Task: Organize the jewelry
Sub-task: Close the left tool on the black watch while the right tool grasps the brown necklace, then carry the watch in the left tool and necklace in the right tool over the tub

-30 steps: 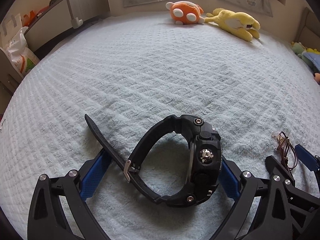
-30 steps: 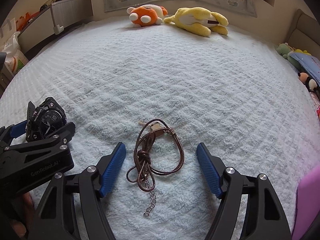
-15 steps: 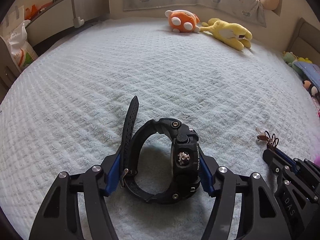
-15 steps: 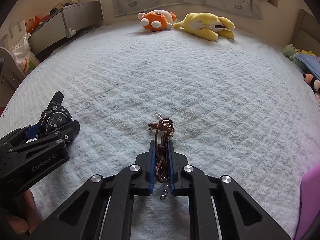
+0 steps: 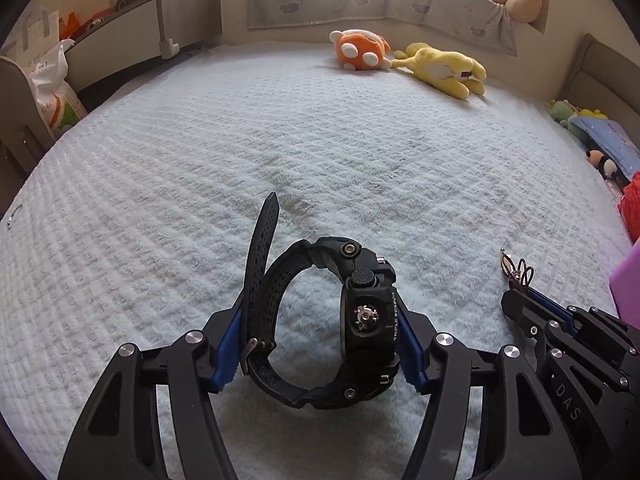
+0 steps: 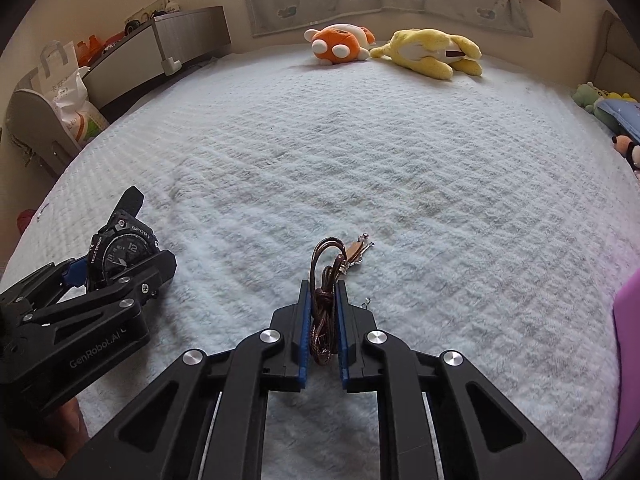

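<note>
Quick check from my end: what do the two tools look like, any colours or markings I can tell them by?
Both are matte black linkage frames with silver round rivets and blue ribbed pads. The left tool carries white "GenRobot.AI" lettering on its side; the right tool shows "DAS" on its body. No cables or sleeves show.

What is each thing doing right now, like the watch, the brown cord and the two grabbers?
Watch: buckled in a loop, clamped on its side, strap tail sticking up.
Brown cord: bunched up, pinched.
Left gripper: shut on the watch.
Right gripper: shut on the brown cord.
Orange toy: lying on the bed.
Yellow toy: lying flat.
</note>
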